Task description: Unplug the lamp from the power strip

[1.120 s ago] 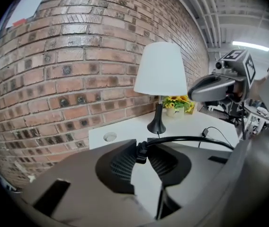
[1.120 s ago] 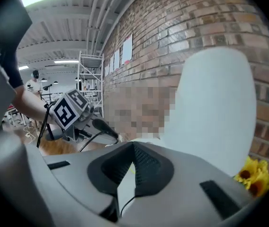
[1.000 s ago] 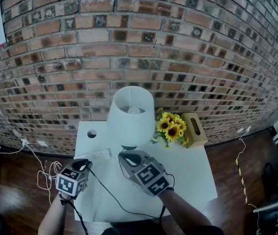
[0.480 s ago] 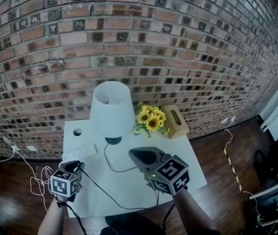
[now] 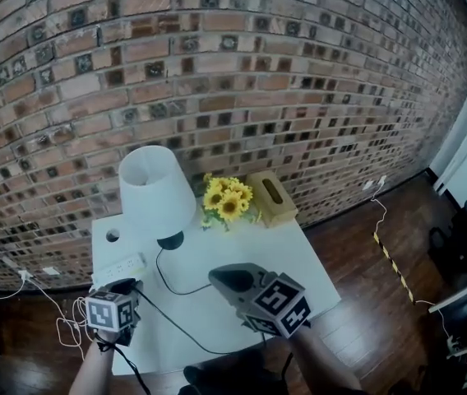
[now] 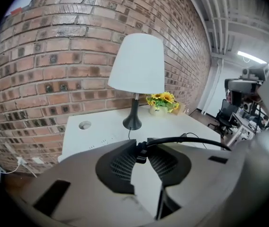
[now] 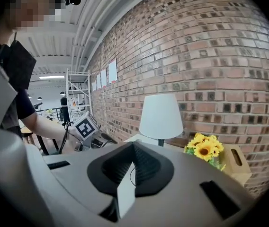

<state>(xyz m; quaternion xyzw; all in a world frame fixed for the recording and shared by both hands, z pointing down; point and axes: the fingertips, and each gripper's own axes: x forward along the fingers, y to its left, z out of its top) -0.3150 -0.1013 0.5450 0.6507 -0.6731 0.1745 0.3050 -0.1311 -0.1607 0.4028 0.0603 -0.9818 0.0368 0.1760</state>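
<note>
The white-shaded lamp (image 5: 156, 189) stands on the white table (image 5: 299, 257), its black base (image 6: 132, 123) at the back left. The white power strip (image 5: 118, 267) lies near the table's left edge. My left gripper (image 5: 122, 287) hovers just in front of the strip, shut on the lamp's black plug (image 6: 141, 151), which is clear of the strip. The black cord (image 6: 191, 140) trails off to the right from the plug. My right gripper (image 5: 228, 277) hangs over the table's middle, shut and empty, its jaws (image 7: 132, 148) pointing at the lamp (image 7: 161, 116).
A bunch of sunflowers (image 5: 225, 200) and a wooden tissue box (image 5: 270, 196) stand at the table's back against the brick wall. A round cable hole (image 5: 113, 235) is at the back left. White cables (image 5: 69, 323) lie on the floor to the left.
The right gripper has drawn back from the lamp base towards the table's middle. The left gripper keeps the plug beside the strip. My head view has swung right.
</note>
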